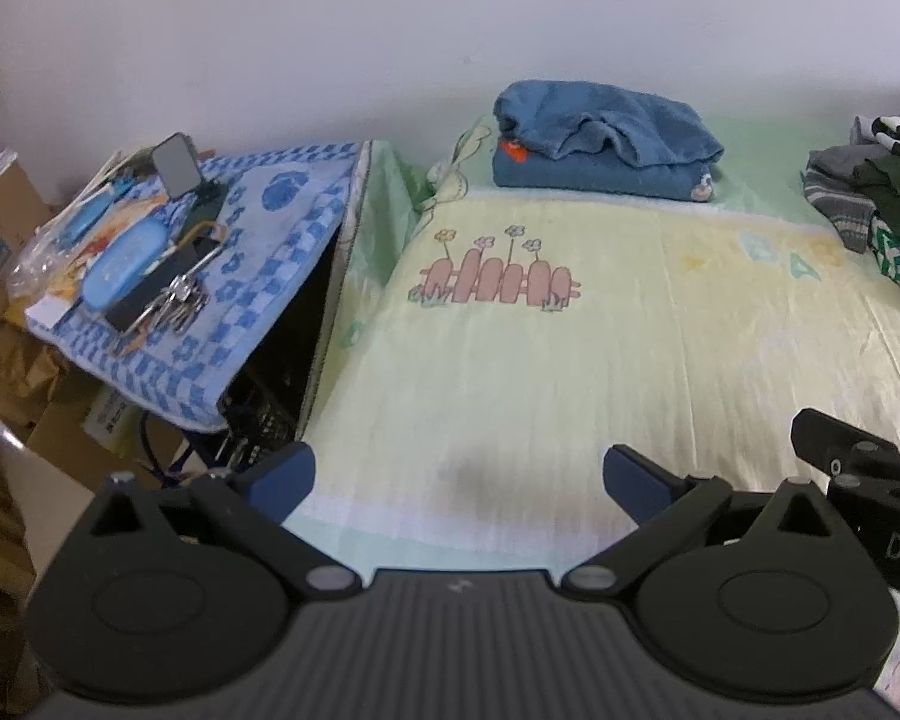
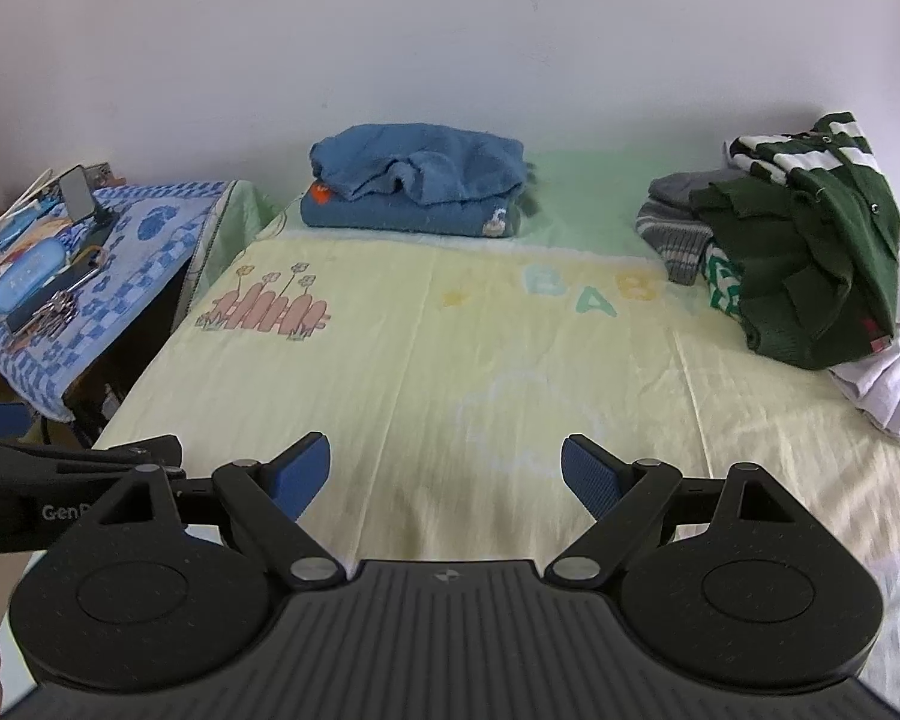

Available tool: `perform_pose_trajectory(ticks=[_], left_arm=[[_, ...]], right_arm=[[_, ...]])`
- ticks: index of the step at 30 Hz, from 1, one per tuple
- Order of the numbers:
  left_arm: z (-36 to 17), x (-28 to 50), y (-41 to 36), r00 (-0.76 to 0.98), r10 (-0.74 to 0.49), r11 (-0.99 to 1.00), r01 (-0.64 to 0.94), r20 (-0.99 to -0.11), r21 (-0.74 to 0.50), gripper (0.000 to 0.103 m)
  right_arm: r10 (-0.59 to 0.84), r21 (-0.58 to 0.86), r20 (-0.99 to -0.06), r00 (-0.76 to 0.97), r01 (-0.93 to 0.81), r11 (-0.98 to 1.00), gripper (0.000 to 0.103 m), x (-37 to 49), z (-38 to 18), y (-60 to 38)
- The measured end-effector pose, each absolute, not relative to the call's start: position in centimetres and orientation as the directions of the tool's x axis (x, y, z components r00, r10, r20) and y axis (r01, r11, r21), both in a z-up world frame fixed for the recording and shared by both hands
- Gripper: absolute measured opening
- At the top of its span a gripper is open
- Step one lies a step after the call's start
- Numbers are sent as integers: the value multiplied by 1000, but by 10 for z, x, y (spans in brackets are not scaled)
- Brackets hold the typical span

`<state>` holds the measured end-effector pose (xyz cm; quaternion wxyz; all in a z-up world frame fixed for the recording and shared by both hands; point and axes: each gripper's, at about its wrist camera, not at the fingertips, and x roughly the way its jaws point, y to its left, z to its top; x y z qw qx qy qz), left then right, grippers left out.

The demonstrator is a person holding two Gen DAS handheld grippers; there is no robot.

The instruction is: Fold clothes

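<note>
A heap of unfolded clothes (image 2: 810, 252) lies at the bed's far right: a dark green cardigan, a green-and-white striped piece, a grey knit and a white garment (image 2: 888, 372) underneath. The same heap (image 1: 882, 210) shows at the right edge of the left wrist view. A folded blue towel stack (image 2: 414, 189) (image 1: 606, 138) rests at the head of the bed. My left gripper (image 1: 459, 477) and right gripper (image 2: 445, 471) both hover open over the bare yellow sheet (image 2: 450, 372) near the front edge, with nothing between their fingers.
A side table (image 1: 258, 276) under a blue checked cloth stands left of the bed, holding a phone on a stand (image 1: 177, 165), a blue case (image 1: 126, 264) and keys (image 1: 174, 306). Cardboard boxes (image 1: 6, 300) sit further left. A white wall backs the bed.
</note>
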<state>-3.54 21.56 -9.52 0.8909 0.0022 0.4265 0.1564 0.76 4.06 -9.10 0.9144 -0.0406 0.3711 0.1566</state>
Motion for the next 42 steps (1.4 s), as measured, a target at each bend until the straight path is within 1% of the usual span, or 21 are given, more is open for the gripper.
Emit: perform_pose_trajectory(ticks=[3, 10, 13, 16, 23, 26, 33, 42], left_arm=[[-94, -29, 225, 591, 263, 960, -239, -762, 146, 102], [-96, -12, 253, 595, 192, 979, -172, -780, 109, 102], [-98, -8, 262, 599, 160, 984, -161, -785, 78, 102], [-100, -4, 268, 593, 160, 983, -172, -789, 70, 102], [-97, -5, 279, 613, 111, 991, -130, -782, 40, 102], [-92, -8, 278, 629, 122, 991, -120, -768, 59, 102], [-93, -11, 278, 601, 72, 991, -131, -796, -10, 102], [-96, -20, 254, 584, 111, 991, -128, -804, 44, 102]], right_arm=[[231, 42, -695, 681, -282, 958, 87, 10, -90, 49], [178, 39, -704, 688, -213, 976, 87, 11, -90, 71], [155, 33, -709, 688, -187, 982, 86, 9, -91, 80], [135, 30, -711, 691, -162, 986, 87, 8, -90, 86], [103, 18, -705, 702, -127, 992, 87, 4, -87, 96], [94, 14, -704, 704, -119, 993, 87, 4, -86, 98], [88, 6, -690, 718, -116, 993, 87, 1, -76, 94], [92, 11, -697, 711, -117, 993, 87, -8, -77, 80]])
